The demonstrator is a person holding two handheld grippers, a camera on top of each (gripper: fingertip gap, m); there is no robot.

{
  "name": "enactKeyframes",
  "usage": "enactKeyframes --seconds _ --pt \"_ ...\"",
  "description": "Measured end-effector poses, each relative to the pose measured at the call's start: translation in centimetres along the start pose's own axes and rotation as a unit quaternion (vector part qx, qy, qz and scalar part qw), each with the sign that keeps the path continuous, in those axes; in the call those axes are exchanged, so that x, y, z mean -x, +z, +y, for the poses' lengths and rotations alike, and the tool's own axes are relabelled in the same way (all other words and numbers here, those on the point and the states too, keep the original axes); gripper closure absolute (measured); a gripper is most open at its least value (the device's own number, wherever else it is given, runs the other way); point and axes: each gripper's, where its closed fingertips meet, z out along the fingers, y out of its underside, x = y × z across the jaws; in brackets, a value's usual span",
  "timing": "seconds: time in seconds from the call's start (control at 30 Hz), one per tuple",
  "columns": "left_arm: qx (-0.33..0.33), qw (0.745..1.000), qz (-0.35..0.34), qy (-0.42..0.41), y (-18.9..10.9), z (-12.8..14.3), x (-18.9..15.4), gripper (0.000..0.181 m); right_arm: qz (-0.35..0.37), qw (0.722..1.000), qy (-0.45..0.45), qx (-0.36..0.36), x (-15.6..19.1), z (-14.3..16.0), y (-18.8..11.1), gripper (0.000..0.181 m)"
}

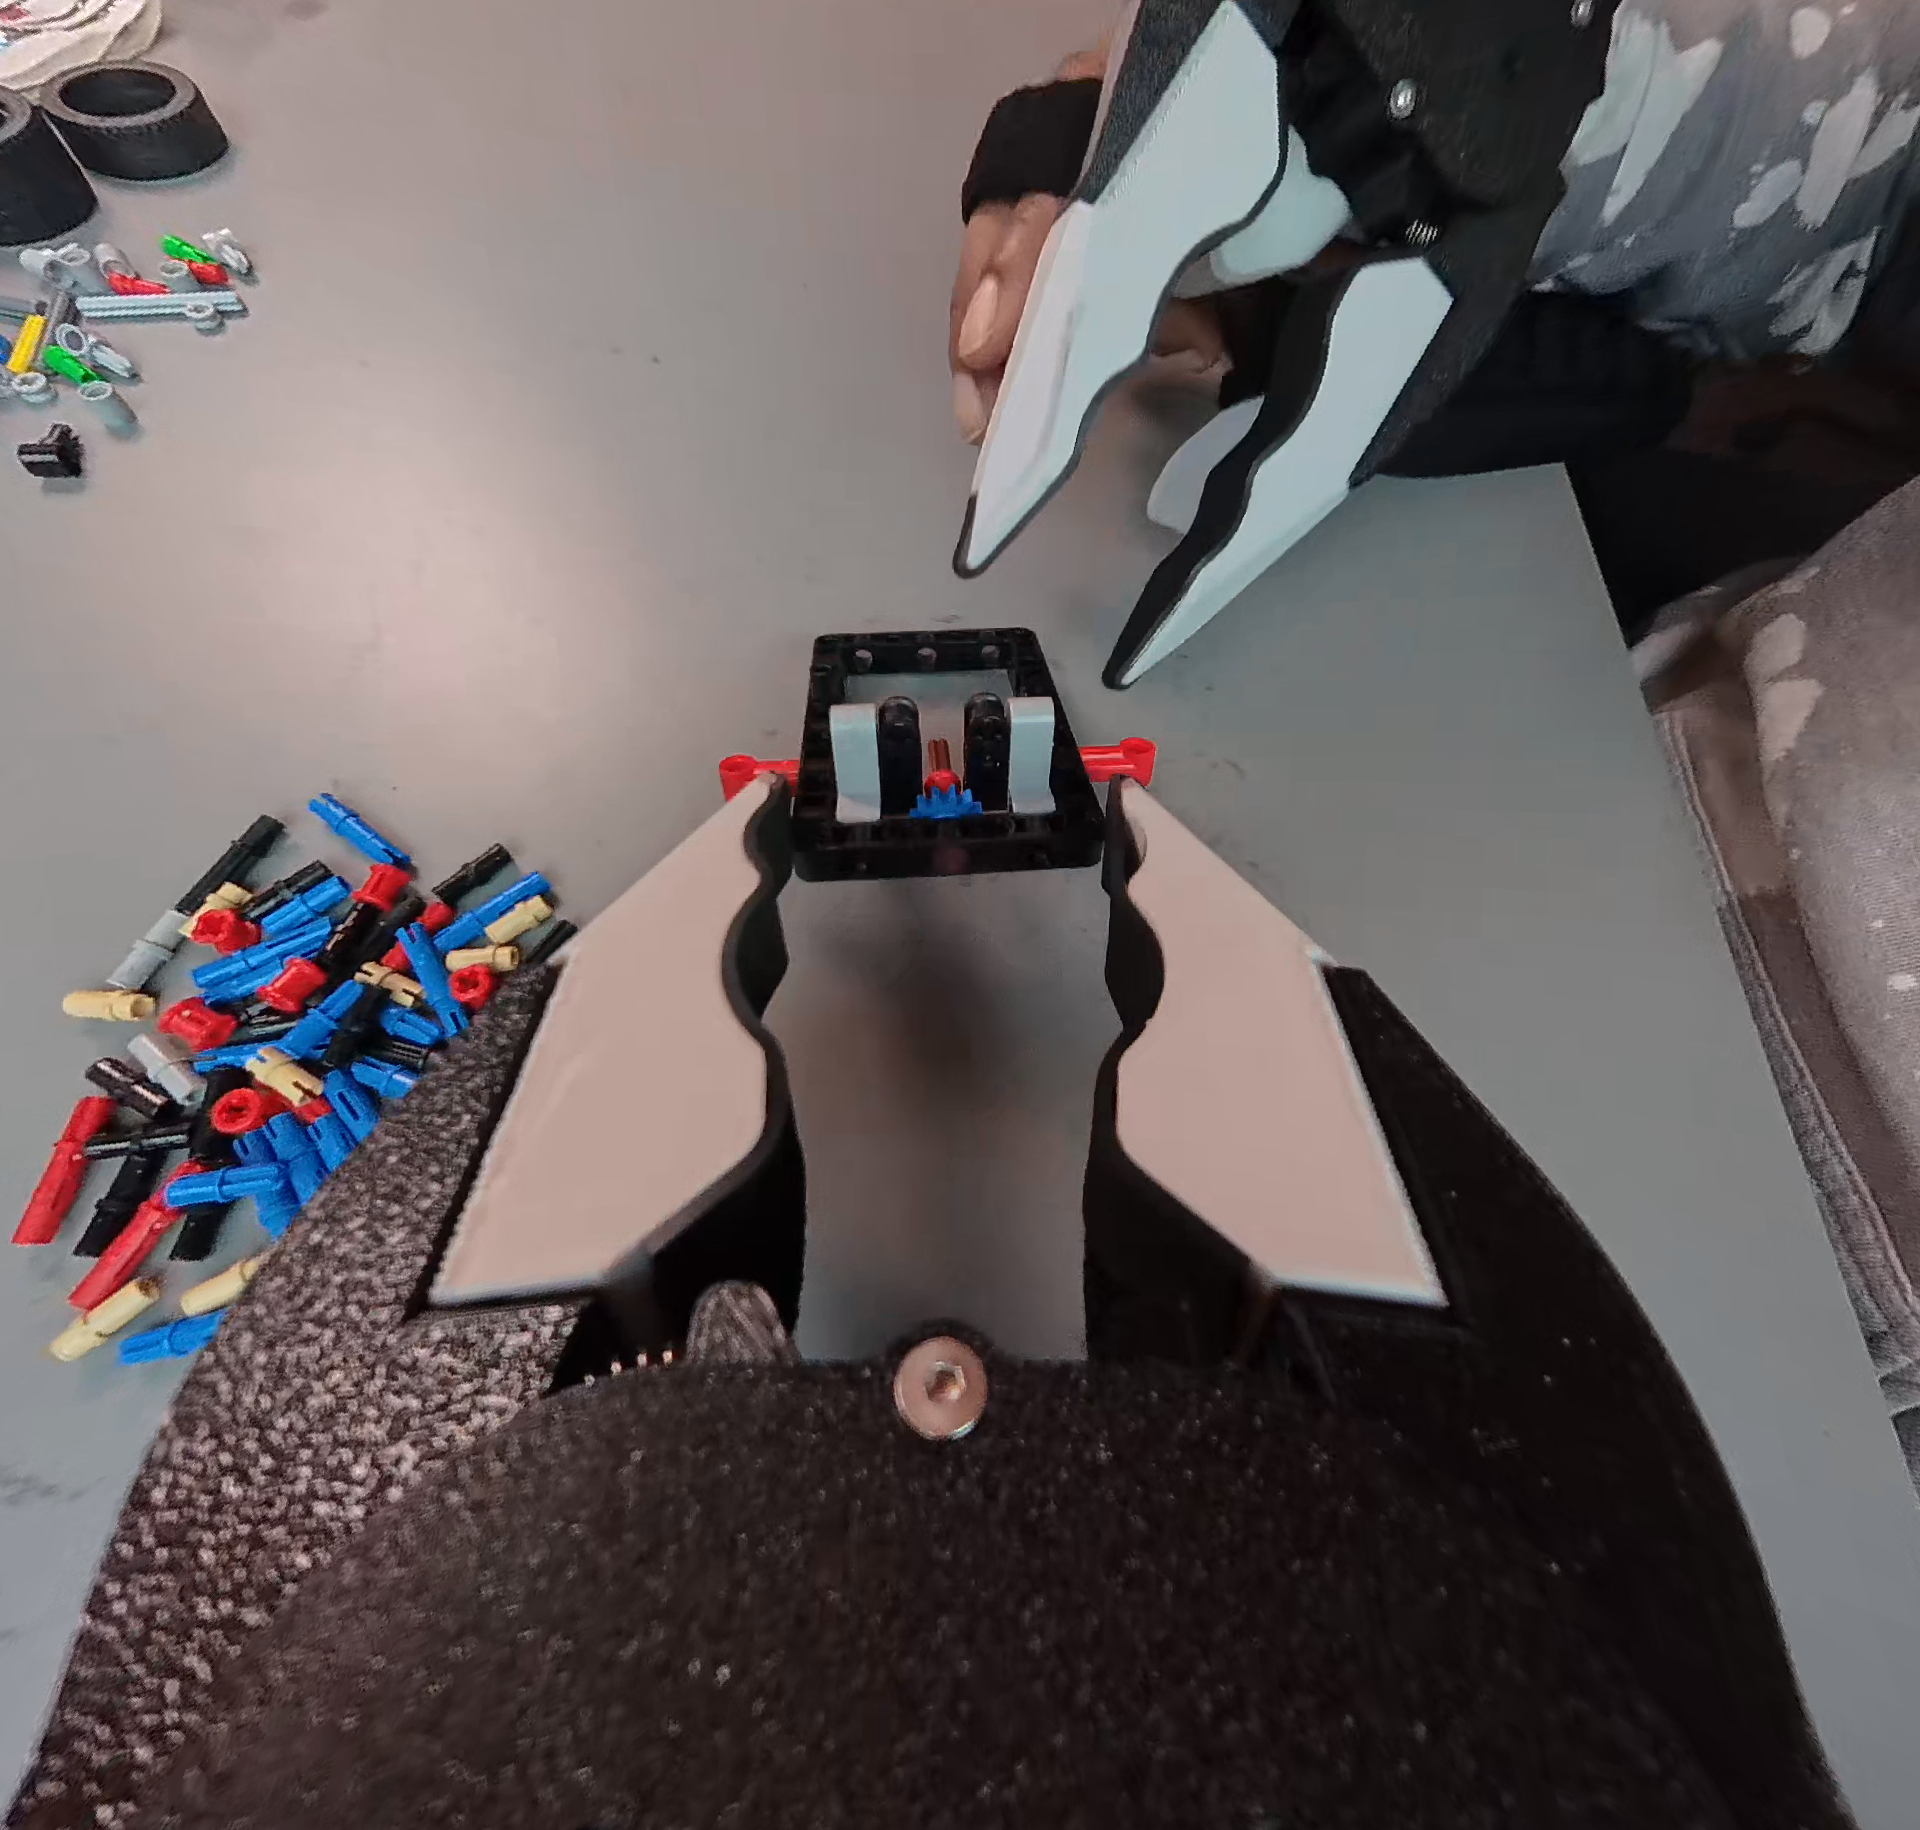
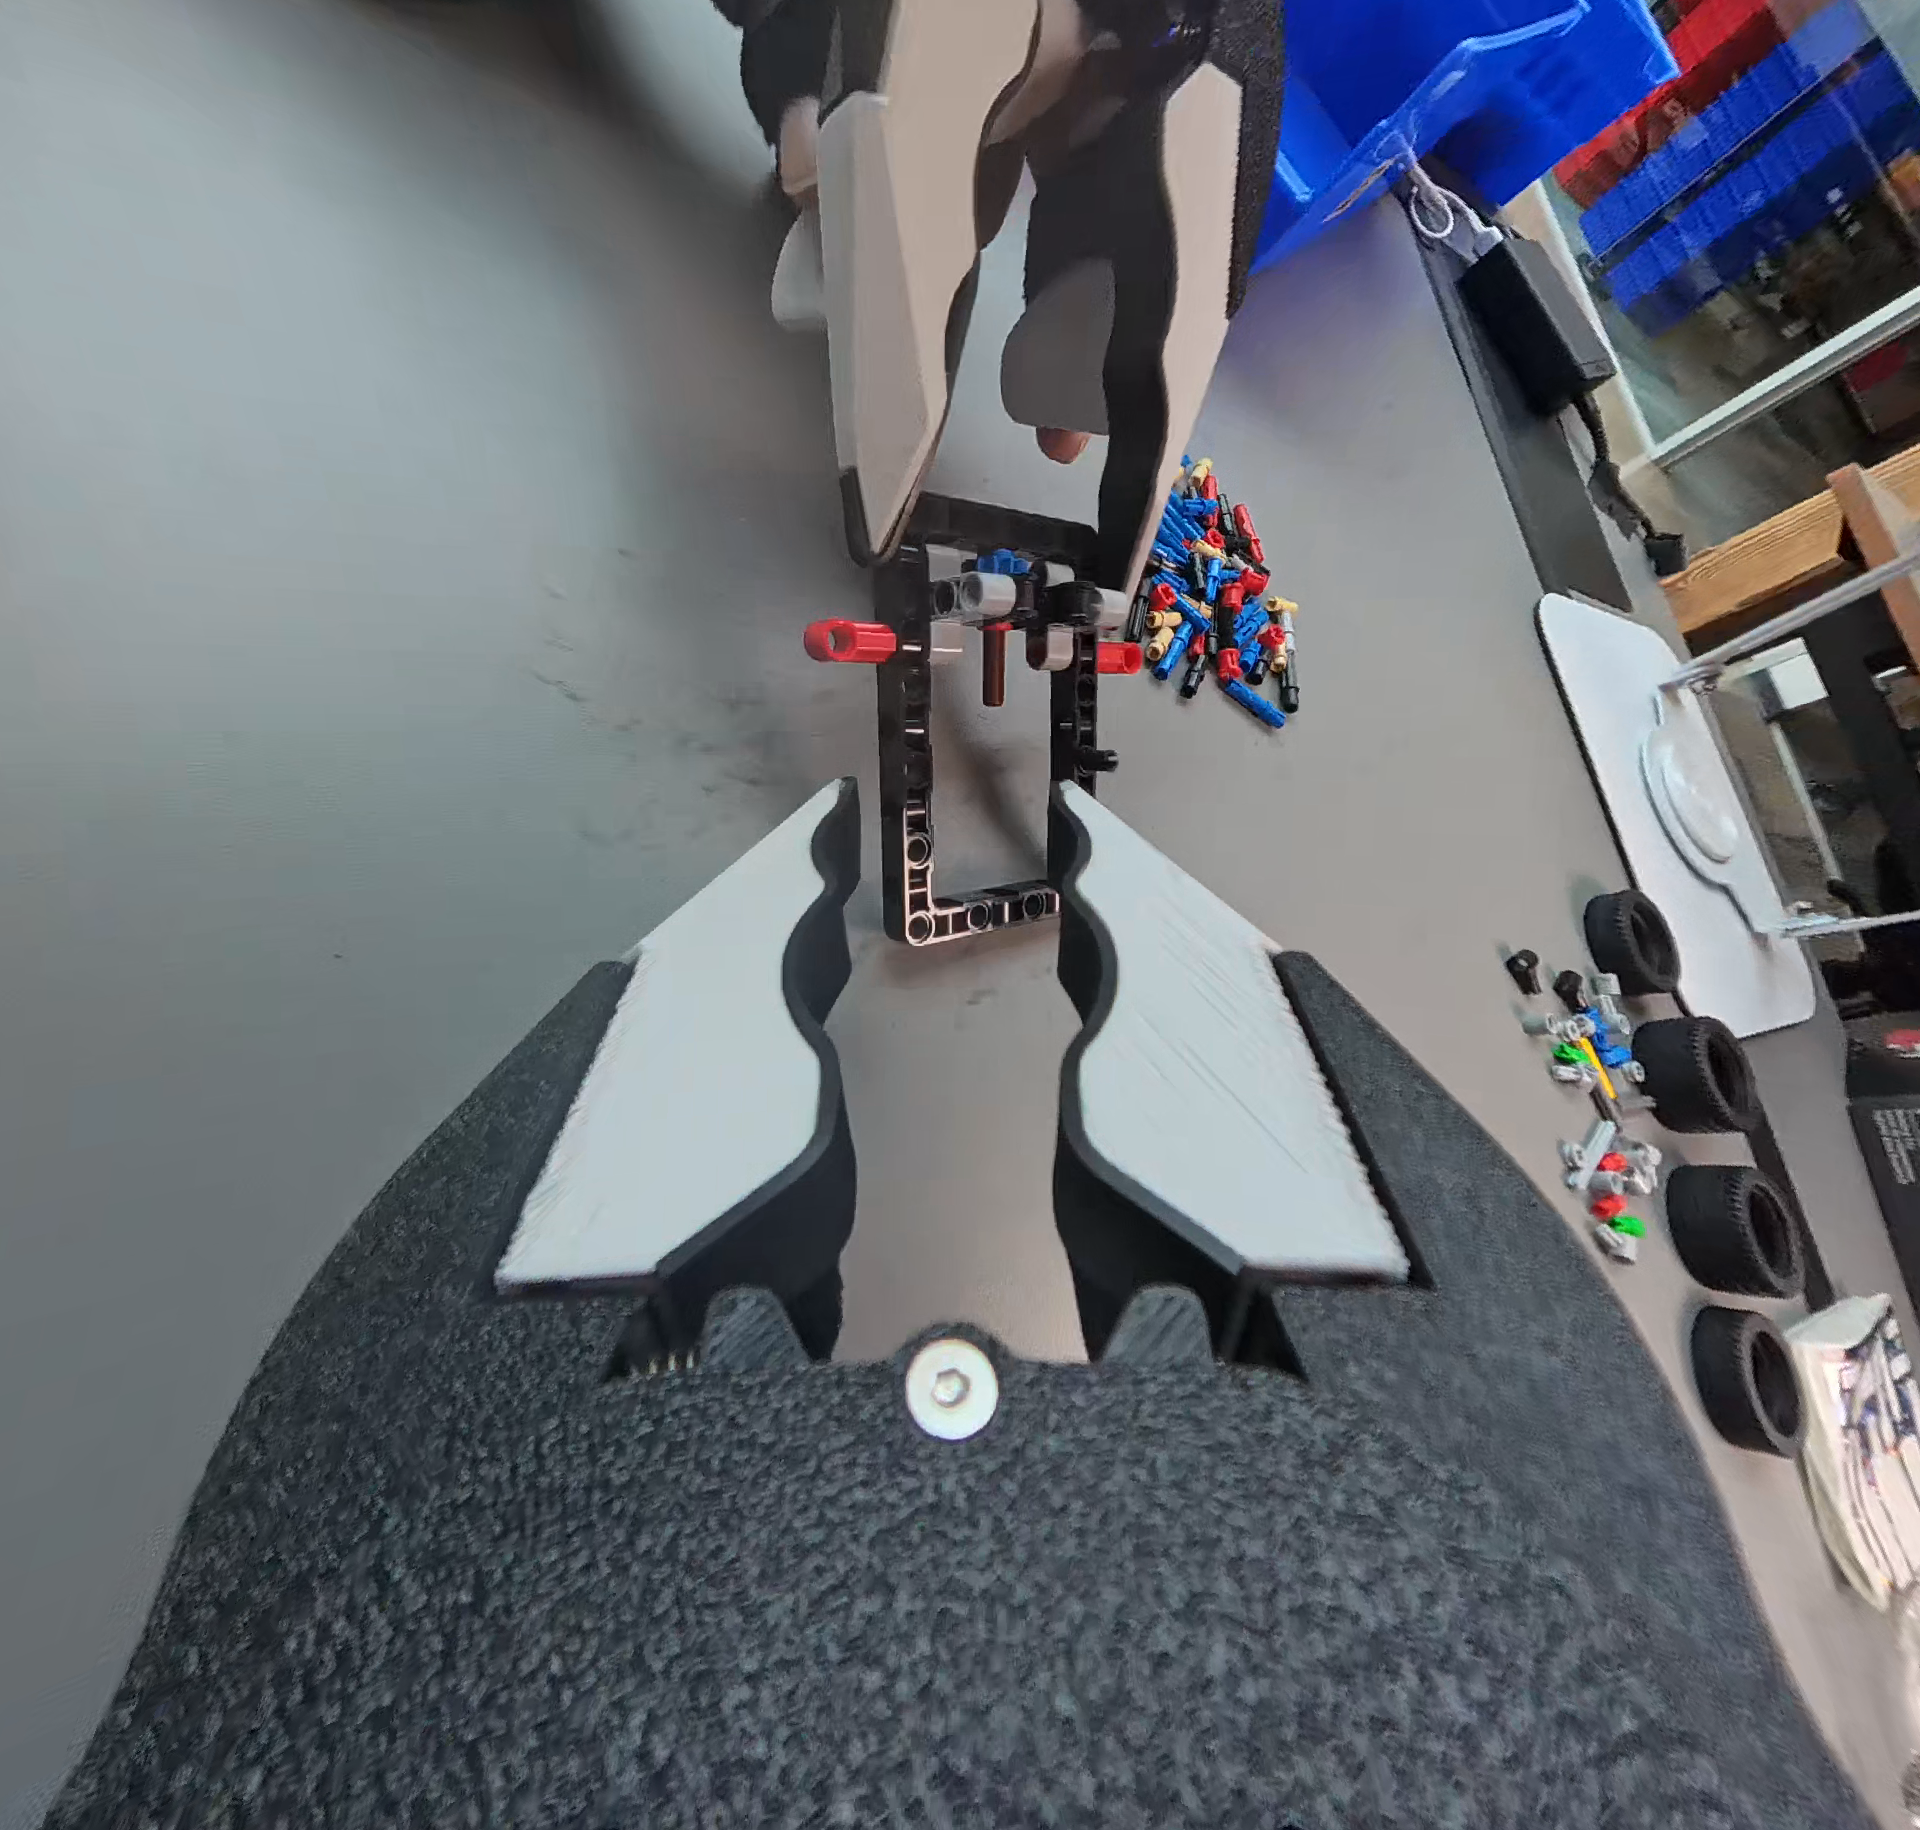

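Note:
A black rectangular beam frame lies on the grey table, with grey and black pieces, a blue gear and a brown axle inside it, and red connectors sticking out of both sides. My left gripper straddles its near end, with its tips against both long sides. It also shows in the right wrist view, at the frame's far end. My right gripper is open and empty, with its tips beside the frame's other end. In the left wrist view the right gripper hovers just beyond the frame, held by a hand.
A pile of red, blue, black and tan pins lies left of the left gripper. Black tyres and small mixed parts lie farther off. A blue bin, a white pad and the table edge are nearby. The tips of one gripper are about 5 centimeters away from the tips of the other.

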Motion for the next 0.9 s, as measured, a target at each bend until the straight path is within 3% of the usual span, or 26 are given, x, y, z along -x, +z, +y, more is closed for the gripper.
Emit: enactKeyframes --seconds 0.13,0.2,0.37,0.7,0.8,0.9 --pt "-0.021 1.000 0.010 -0.010 -0.3 -0.7 -0.2 0.123 -0.005 1.000 0.002 0.006 0.6 0.4 1.0 0.165" --pt "-0.037 0.999 0.011 -0.006 -0.5 -1.1 -0.3 0.165 -0.003 1.000 -0.011 0.018 0.6 1.1 1.1 0.171" --pt "-0.030 0.999 -0.015 0.024 -0.7 -1.2 -0.2 0.134 -0.019 1.000 0.020 -0.009 0.4 1.1 0.3 0.171" --pt "-0.016 0.997 -0.034 0.068 -0.1 -0.7 -0.3 0.131 -0.040 0.988 0.083 -0.121 -0.6 -1.8 -2.4 0.171" --pt "-0.050 0.998 0.036 -0.008 -0.7 -1.7 -1.4 0.126 -0.026 0.992 0.028 -0.117 -0.9 -1.9 -2.9 0.171" --pt "-0.115 0.980 0.100 -0.132 -2.1 -3.9 -1.3 0.127 -0.005 0.993 -0.064 -0.101 -1.7 -2.3 -3.8 0.171"
